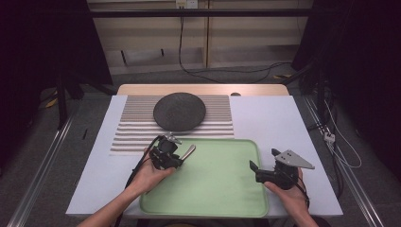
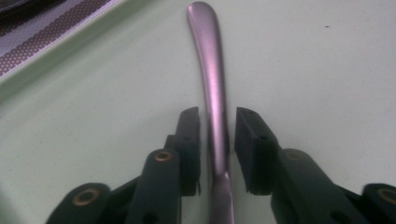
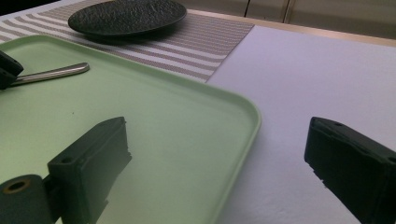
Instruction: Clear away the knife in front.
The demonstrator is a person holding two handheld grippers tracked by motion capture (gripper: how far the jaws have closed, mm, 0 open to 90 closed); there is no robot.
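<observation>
Left gripper view has our left gripper narrowly flanking a metal handle, maybe gripped, over the green tray; right gripper gapes wide and idle, so next we'd guess lift.

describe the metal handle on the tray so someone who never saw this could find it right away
Start at the green tray at the front of the table. At its far left corner, the left gripper has its jaws on either side of a slim metal handle. It is the one shiny silver thing there, unlike the dark round plate on the striped mat behind.
</observation>
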